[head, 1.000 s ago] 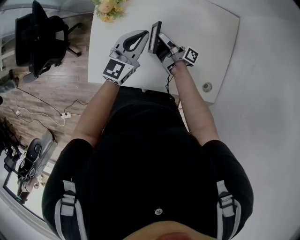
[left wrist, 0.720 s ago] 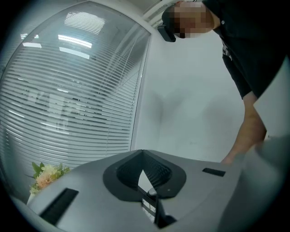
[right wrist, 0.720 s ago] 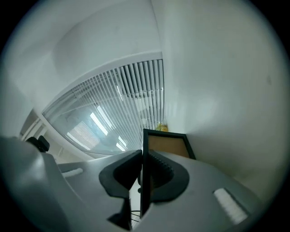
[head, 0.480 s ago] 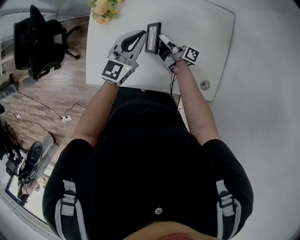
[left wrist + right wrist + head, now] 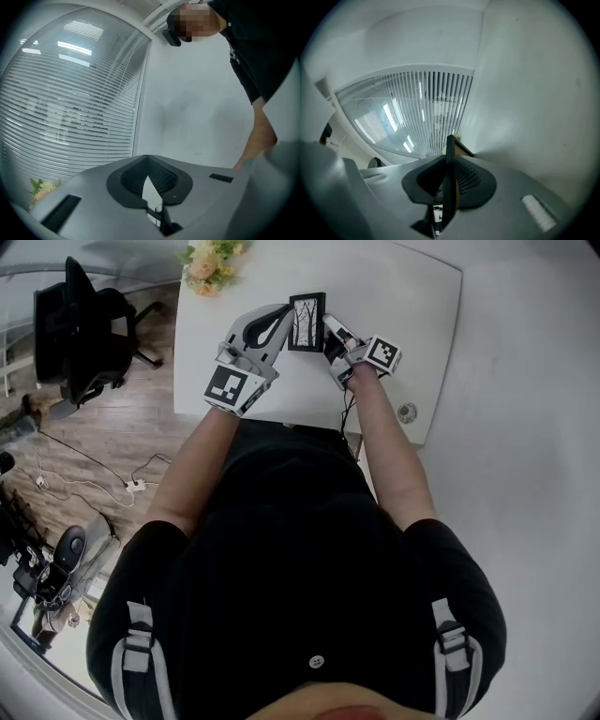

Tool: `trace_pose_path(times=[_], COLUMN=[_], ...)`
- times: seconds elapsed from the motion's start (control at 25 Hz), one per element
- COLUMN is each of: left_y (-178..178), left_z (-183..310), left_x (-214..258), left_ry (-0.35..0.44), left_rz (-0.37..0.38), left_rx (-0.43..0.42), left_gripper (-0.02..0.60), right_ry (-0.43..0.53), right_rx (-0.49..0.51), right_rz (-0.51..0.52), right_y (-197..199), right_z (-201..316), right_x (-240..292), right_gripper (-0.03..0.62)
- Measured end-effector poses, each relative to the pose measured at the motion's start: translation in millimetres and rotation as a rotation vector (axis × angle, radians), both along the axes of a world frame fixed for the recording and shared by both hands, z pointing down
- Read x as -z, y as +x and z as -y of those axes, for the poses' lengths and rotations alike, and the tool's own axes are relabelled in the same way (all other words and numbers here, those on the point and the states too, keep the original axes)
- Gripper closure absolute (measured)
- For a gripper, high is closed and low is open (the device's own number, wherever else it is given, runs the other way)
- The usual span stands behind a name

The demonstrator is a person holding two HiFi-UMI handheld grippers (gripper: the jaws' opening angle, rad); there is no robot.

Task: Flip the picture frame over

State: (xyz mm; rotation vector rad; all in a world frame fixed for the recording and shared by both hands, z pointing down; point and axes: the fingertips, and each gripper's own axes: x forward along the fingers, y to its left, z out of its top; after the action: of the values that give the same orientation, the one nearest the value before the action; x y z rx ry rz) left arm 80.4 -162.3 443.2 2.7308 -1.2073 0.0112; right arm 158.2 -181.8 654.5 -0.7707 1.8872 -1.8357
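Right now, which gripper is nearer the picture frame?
Right. The right gripper has its jaws clamped on the right edge of the picture frame. The left gripper sits close beside the frame's left edge, with nothing between its jaws.

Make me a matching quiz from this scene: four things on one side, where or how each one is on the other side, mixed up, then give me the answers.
Things:
1. picture frame
2. flowers
3. office chair
4. left claw

Place or state:
A. on the wooden floor, beside the table
B. shut, nothing between its pads
C. edge clamped in the right claw, picture side towards the head camera
D. at the table's far left corner

Pairs: 1-C, 2-D, 3-A, 4-B
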Motion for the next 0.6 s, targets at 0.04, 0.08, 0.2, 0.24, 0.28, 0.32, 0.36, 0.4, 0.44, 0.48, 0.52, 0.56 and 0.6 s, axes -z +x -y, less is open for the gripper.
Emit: trace_pose_path(times=[0.04, 0.08, 0.2, 0.24, 0.28, 0.32, 0.36, 0.4, 0.44, 0.48, 0.52, 0.56, 0.6], left_y=[-1, -2, -5, -7, -8, -8, -8, -7, -6, -6, -6, -7, -7], left_z=[-1, -1, -3, -3, -3, -3, -2, -2, -2, -3, -3, -4, -6], left_x=[1, 2, 0, -1, -1, 1, 3, 5, 7, 8, 9, 10, 10], left_ry=[0.001, -0.001, -0.017, -0.02, -0.021, -0.015, -0.007, 0.0, 0.005, 0.008, 0.009, 0.011, 0.013], left_rz=[0.002, 0.008, 0.053, 0.063, 0.068, 0.064, 0.055, 0.046, 0.037, 0.032, 0.03, 0.028, 0.027], left_rx=[0.002, 0.004, 0.01, 0.013, 0.015, 0.018, 0.021, 0.023, 0.023, 0.023, 0.023, 0.022, 0.023], left_gripper=[0.578, 0.578, 0.578, 0.578, 0.578, 0.578, 0.578, 0.578, 0.578, 0.578, 0.578, 0.578, 0.578], right_ry=[-0.006, -0.008, -0.013, -0.015, -0.015, -0.012, -0.008, -0.002, 0.004, 0.008, 0.013, 0.019, 0.029], right_rx=[-0.001, -0.003, -0.009, -0.01, -0.008, -0.003, 0.005, 0.015, 0.024, 0.032, 0.037, 0.038, 0.038], right_rz=[-0.009, -0.02, -0.049, -0.058, -0.07, -0.087, -0.109, -0.137, -0.168, -0.205, -0.245, -0.288, -0.333], right_y=[1, 3, 9, 10, 11, 12, 14, 15, 17, 19, 22, 25, 29], right_z=[0, -1, -1, -1, -1, -1, -2, -2, -3, -4, -4, -5, -6], right_x=[-2, -4, -4, -5, -6, -8, -9, -9, -11, -13, -15, -17, -18], right_gripper=[0.533, 0.533, 0.533, 0.533, 0.528, 0.526, 0.525, 0.523, 0.522, 0.516, 0.508, 0.505, 0.505])
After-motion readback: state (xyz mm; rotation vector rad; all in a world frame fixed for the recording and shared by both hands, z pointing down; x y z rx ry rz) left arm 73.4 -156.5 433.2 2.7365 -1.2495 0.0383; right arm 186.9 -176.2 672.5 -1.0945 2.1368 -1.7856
